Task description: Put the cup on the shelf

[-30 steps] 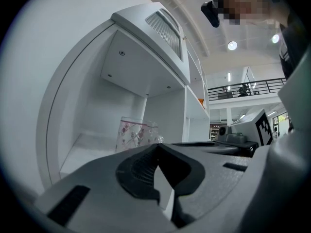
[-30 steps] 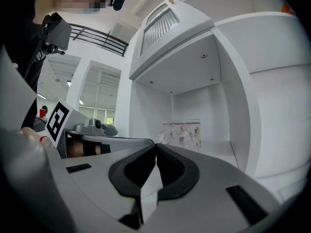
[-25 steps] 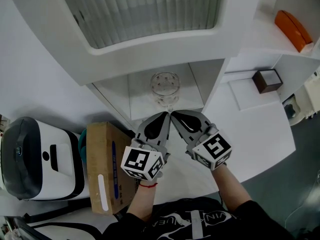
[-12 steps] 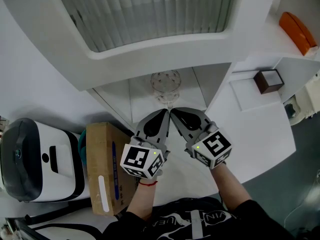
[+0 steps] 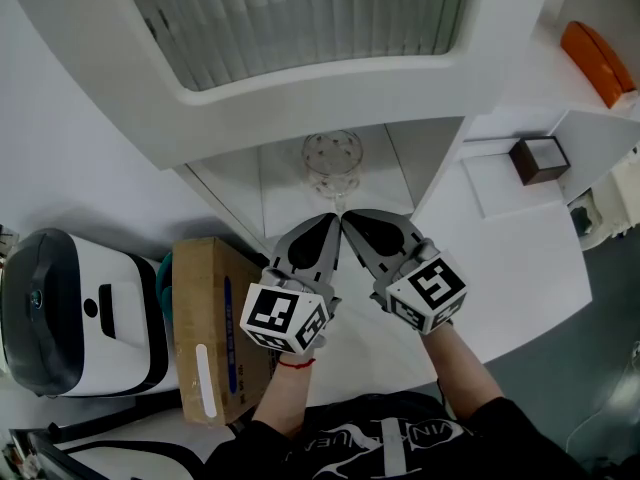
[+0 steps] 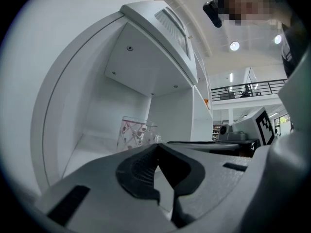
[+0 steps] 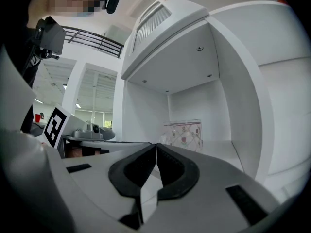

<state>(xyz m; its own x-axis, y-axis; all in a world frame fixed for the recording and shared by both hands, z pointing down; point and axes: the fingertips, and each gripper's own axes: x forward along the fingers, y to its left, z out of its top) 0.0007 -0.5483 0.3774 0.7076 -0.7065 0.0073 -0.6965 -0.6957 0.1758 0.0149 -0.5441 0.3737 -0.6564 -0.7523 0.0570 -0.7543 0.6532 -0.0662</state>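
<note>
- Cup (image 5: 333,158) stands upright on the shelf (image 5: 285,188), inside the white niche under the slatted panel, its open mouth facing up. It is clear glass with a small red pattern.
- Nothing touches it. A strip of bare shelf shows between its base and the gripper tips.
- The left gripper (image 5: 328,228) has its jaws pressed together with nothing between them. In the left gripper view the dark pads meet at the tip, and the cup (image 6: 136,132) shows beyond them, a little left of the jaw line.
- The right gripper (image 5: 346,220) is likewise closed and empty. In the right gripper view the cup (image 7: 183,132) stands past the tips, a little right of the jaw line.
- The two grippers angle inward so that their tips almost meet at the front edge of the niche. The cup lies straight ahead of that meeting point, deeper in.
- Neither gripper is clearly the nearer one, since both tips sit about equally short of the glass.
- Judging by how things lie, the placing looks done. Any coming move is best made straight back along the line the tips point, away from the glass, so that nothing tips it on its vertical axis.
- A cardboard box (image 5: 205,333) lies well off to the left, clear of that path.
</note>
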